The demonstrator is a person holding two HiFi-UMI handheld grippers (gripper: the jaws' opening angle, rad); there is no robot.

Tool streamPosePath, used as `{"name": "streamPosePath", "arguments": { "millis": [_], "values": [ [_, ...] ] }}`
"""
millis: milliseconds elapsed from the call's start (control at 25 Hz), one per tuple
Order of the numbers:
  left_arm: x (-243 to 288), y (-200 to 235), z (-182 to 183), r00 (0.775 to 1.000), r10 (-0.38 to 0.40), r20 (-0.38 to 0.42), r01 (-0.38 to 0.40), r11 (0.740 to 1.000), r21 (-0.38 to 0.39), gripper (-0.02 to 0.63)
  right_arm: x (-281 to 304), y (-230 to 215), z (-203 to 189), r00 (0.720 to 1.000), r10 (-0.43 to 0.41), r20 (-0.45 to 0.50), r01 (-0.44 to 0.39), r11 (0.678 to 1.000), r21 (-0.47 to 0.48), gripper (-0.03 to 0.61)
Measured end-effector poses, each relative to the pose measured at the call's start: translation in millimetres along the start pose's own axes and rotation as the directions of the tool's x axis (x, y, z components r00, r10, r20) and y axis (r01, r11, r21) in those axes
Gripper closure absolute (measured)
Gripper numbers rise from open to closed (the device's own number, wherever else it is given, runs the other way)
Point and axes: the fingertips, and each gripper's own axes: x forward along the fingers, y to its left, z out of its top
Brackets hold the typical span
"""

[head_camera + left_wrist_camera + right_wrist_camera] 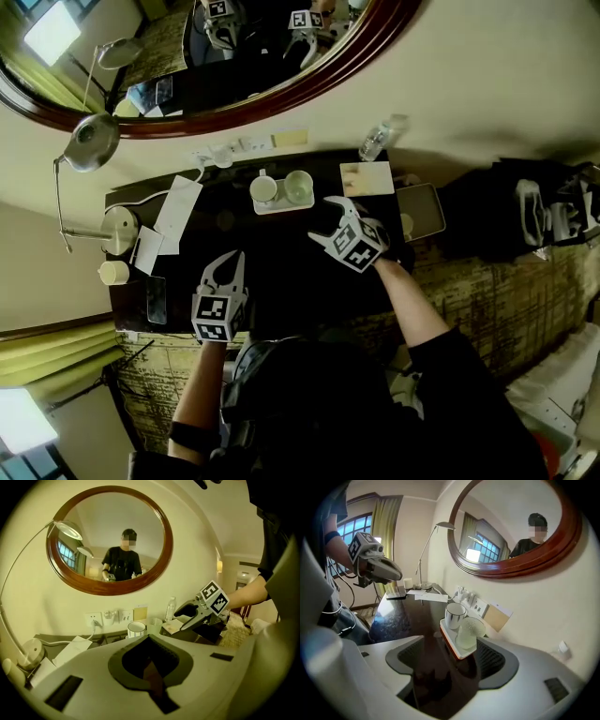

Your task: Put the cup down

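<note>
A white tray [451, 647] on the black desk [281, 272] carries a white mug [454, 615] and a frosted glass cup [469, 632]. Both stand on the tray, side by side. My right gripper [450, 662] is open just short of the tray, and its pads touch neither cup. In the head view the right gripper [325, 220] sits right of the tray [281, 205], close to the glass cup [299, 186] and the mug [264, 189]. My left gripper [225, 264] hovers over the desk's front left, shut and empty [149, 663].
A desk lamp [92, 142] and its base [119, 228] stand at the left with papers [175, 214] and a dark phone [156, 300]. A water bottle [374, 142], a card [367, 178] and a grey tray [421, 210] lie to the right. Wall sockets [474, 603] sit under the oval mirror [110, 541].
</note>
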Motion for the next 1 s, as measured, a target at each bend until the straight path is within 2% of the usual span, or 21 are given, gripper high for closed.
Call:
{"name": "streamPosePath", "arguments": {
  "millis": [160, 240, 480, 800, 880, 1000],
  "values": [
    [12, -3, -2, 1.000, 0.002, -0.002, -0.002, 1.000, -0.017, 0.612, 27, -22, -1, 0.995, 0.035, -0.090, -0.048, 0.989, -0.141, 0.109],
    [17, -4, -4, 1.000, 0.005, -0.004, -0.005, 1.000, -0.027, 0.612, 41, -32, -1, 0.991, 0.054, -0.121, -0.075, 0.981, -0.181, 0.078],
    [30, -9, -11, 1.000, 0.020, -0.012, -0.021, 0.998, -0.060, 0.612, 78, -53, 9, 0.980, 0.120, -0.157, -0.155, 0.961, -0.230, 0.041],
    [25, -4, -22, 0.996, 0.081, -0.025, -0.083, 0.991, -0.107, 0.611, 111, -58, 17, 0.961, 0.190, -0.199, -0.244, 0.924, -0.294, 0.041],
    [22, -1, -24, 0.995, 0.093, -0.026, -0.095, 0.988, -0.118, 0.611, 115, -52, 9, 0.947, 0.223, -0.230, -0.287, 0.910, -0.299, 0.043],
    [20, 3, -27, 0.994, 0.104, -0.024, -0.106, 0.985, -0.138, 0.611, 121, -49, 5, 0.940, 0.232, -0.249, -0.303, 0.902, -0.307, 0.115]
  ]
}}
